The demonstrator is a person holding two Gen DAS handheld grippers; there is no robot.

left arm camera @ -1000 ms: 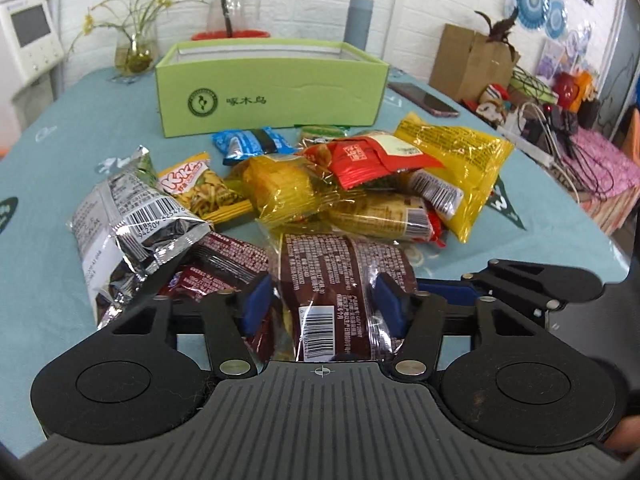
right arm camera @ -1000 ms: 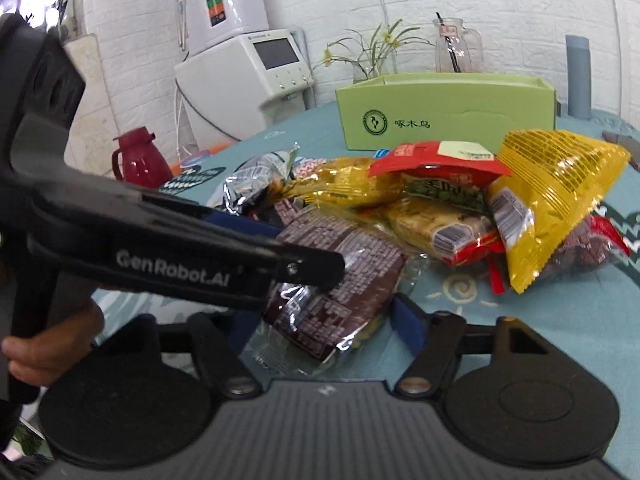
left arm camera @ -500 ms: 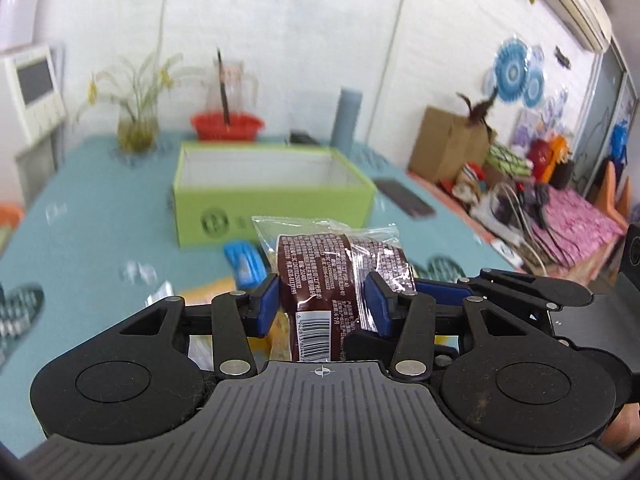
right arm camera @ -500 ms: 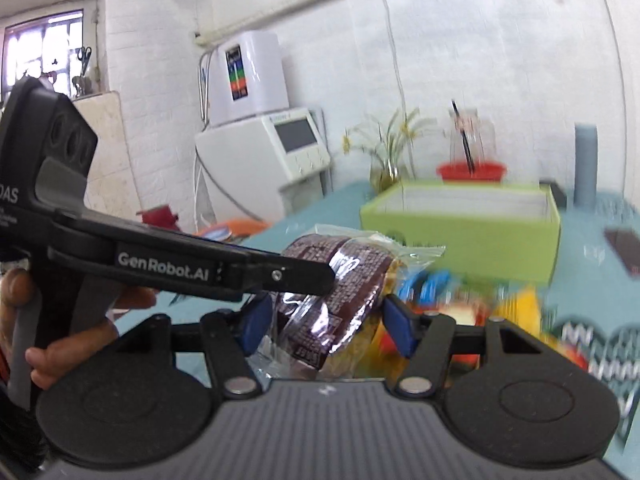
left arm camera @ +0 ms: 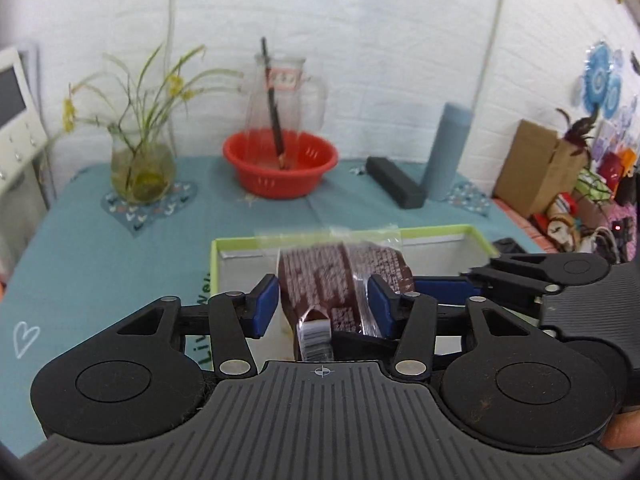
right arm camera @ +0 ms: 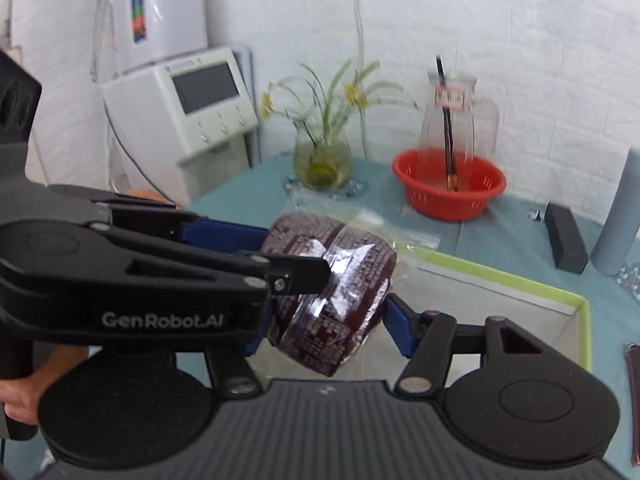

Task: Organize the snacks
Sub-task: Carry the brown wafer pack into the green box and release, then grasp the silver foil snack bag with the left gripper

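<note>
While both tools are carrying it, one brown snack packet [left arm camera: 340, 280] is hanging over the open green box [left arm camera: 440, 232] in the left wrist view. The left tool [left arm camera: 322, 302] is opening its jaws around the packet; its right pad is touching the wrapper, and a sliver of gap is showing at the left pad. From the right, the right tool [left arm camera: 448, 284] is reaching in with one blue finger against the same packet. Behind the box on the teal counter [left arm camera: 80, 248] are standing one red basin [left arm camera: 280, 164] with one glass jug [left arm camera: 280, 96] in it, one vase of grass [left arm camera: 140, 168], one grey cylinder [left arm camera: 448, 152] and one black bar [left arm camera: 394, 182].

Seen from the right wrist, the right tool [right arm camera: 324, 320] is also opening, with the packet [right arm camera: 332, 296] bulging between its two blue pads. The left tool [right arm camera: 296, 260] is crossing from the left, its finger lying on the wrapper. One hand [right arm camera: 24, 392] is gripping its handle. One white machine [right arm camera: 188, 104] is standing beside the counter.
</note>
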